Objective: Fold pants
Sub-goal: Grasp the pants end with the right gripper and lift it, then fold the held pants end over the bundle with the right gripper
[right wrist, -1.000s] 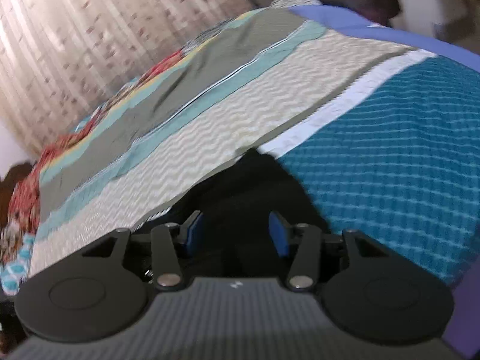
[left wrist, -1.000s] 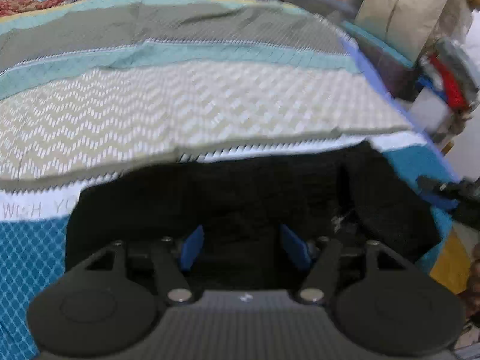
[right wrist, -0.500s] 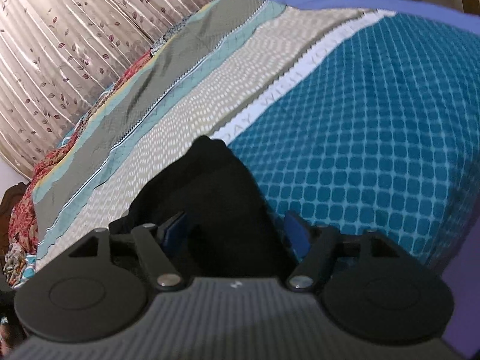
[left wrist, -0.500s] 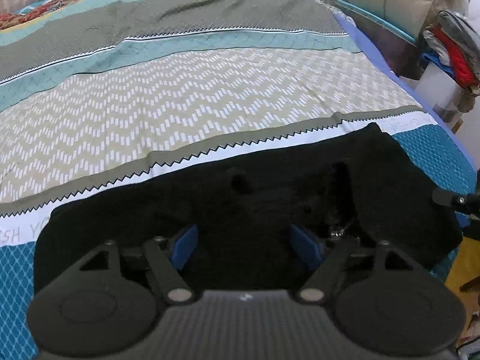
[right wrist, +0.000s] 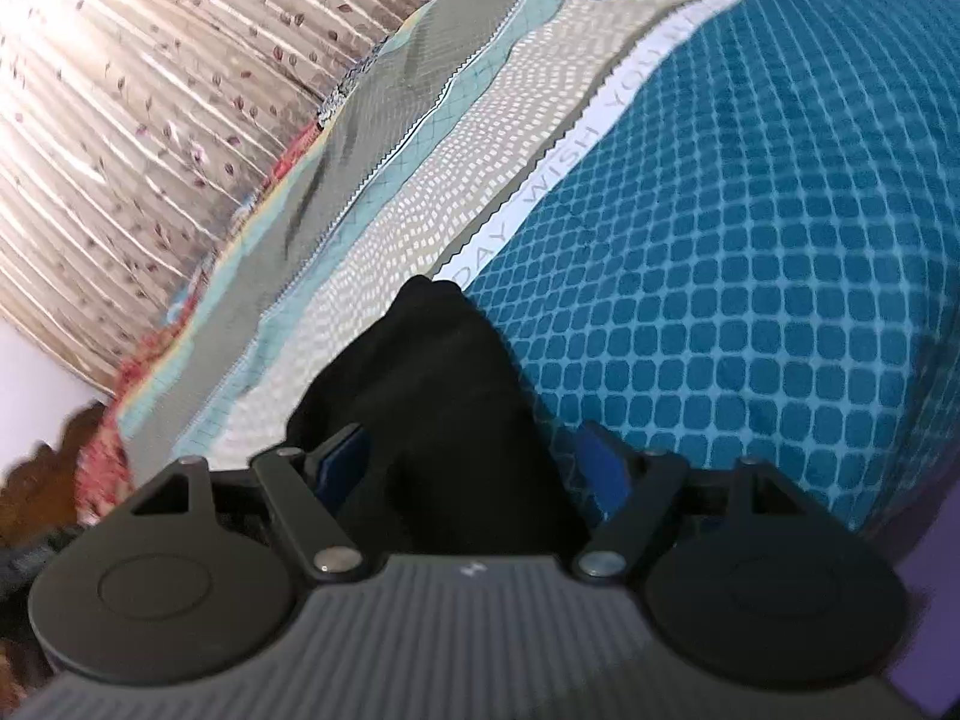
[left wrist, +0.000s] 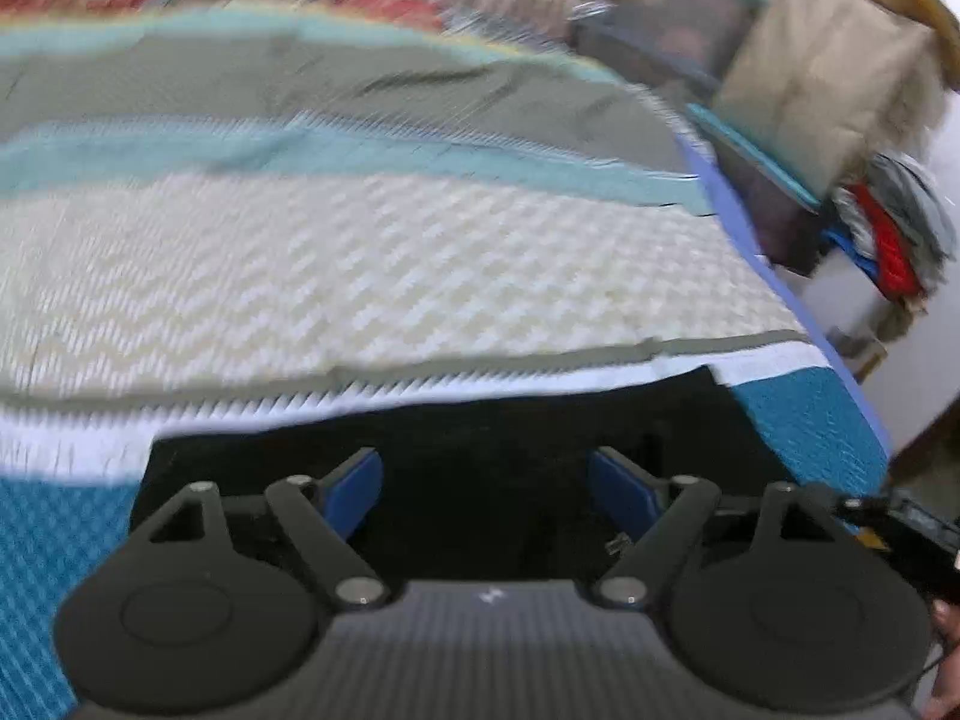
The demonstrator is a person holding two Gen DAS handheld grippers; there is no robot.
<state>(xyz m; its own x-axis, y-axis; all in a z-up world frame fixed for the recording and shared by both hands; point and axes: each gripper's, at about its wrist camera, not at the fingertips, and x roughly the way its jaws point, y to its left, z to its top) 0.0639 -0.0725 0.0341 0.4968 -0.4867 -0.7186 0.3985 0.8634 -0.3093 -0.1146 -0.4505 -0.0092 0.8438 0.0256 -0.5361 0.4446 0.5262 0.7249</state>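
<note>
The black pants lie folded in a flat band on the patterned bedspread, across its white and teal stripes. My left gripper hovers over their near edge, open and empty, blue pads wide apart. In the right wrist view the pants show as a narrow dark heap running away from me. My right gripper is open over that end, with nothing between its pads. The left view is blurred by motion.
The bed's right edge with a purple sheet drops off to stacked boxes and a pile of clothes. A beige patterned curtain hangs beyond the far side of the bed. The other gripper's tip shows at the right.
Both grippers have opened wider and drawn back from the pants. The left camera has dropped lower, so less of the pants shows. The pants lie flat and have not moved.
</note>
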